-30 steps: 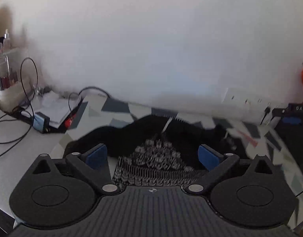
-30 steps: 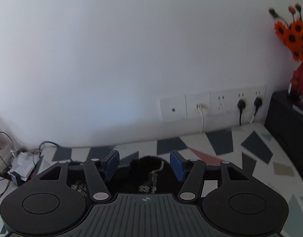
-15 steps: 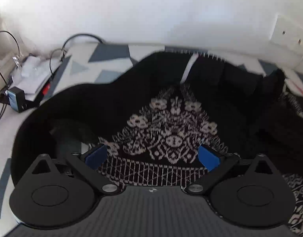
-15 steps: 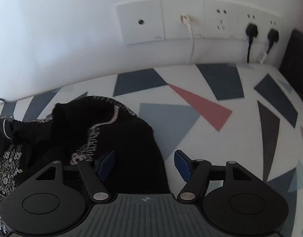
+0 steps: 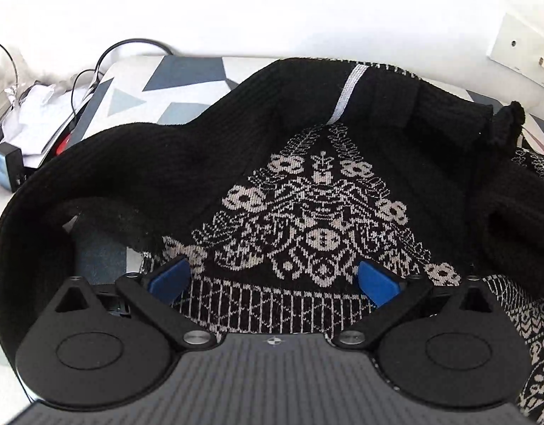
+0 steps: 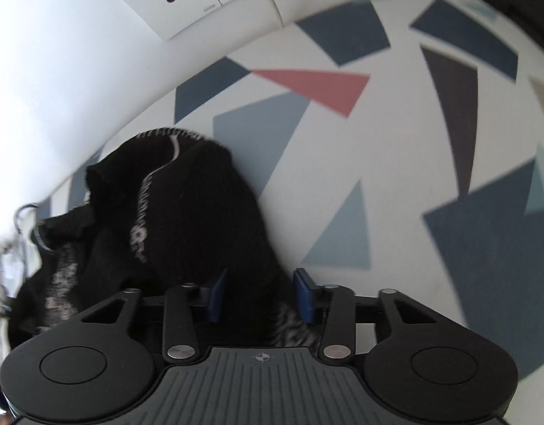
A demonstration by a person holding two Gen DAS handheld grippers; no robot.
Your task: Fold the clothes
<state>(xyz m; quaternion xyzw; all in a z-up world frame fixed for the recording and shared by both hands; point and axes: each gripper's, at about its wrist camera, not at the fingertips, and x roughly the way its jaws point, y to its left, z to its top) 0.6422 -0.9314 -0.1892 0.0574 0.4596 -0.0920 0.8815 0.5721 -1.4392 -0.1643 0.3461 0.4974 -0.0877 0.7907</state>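
Black patterned sweater: lying crumpled mid-frame; right gripper jaws just narrowing around hem, grasp unconfirmed; left gripper splayed wide, newly lowered, readying fold.

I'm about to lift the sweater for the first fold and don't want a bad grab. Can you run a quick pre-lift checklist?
1. Right tongs straddle the sweater edge: ok; they have just been closing.
2. Right pads pressing the knit: cannot tell.
3. Left tongs gripping the sweater: not ok, wide open above the patterned hem.
4. Sweater lying flat: not ok, bunched.
5. Cables off the fabric: ok.
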